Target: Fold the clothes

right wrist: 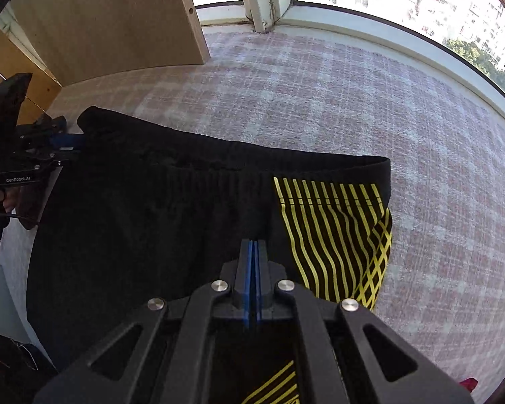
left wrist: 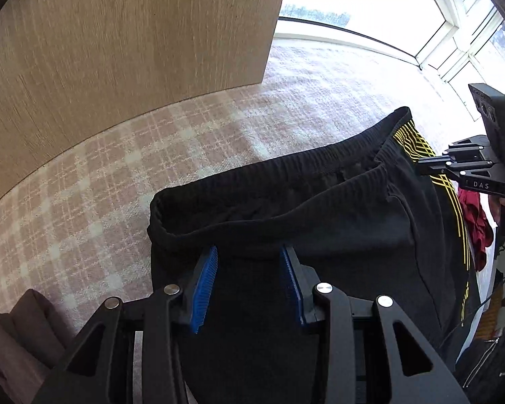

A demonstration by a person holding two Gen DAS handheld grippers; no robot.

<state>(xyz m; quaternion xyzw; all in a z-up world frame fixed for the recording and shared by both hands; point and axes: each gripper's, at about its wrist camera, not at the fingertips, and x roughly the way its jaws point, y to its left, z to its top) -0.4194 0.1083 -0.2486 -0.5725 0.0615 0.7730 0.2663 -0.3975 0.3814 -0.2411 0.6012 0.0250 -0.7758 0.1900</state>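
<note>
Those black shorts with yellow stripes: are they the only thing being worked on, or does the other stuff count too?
In the job:
black shorts
left gripper, open
right gripper, shut on the shorts

Lying about:
red garment
brown garment
wooden panel

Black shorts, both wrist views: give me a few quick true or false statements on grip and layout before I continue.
1. The right gripper is shut on the shorts. True.
2. The left gripper is clamped tight. False: its jaws stand apart, with cloth between them.
3. The yellow stripes are on the right gripper's side. True.
4. The shorts lie on a bare wooden floor. False: a pink checked cloth is under them.
</note>
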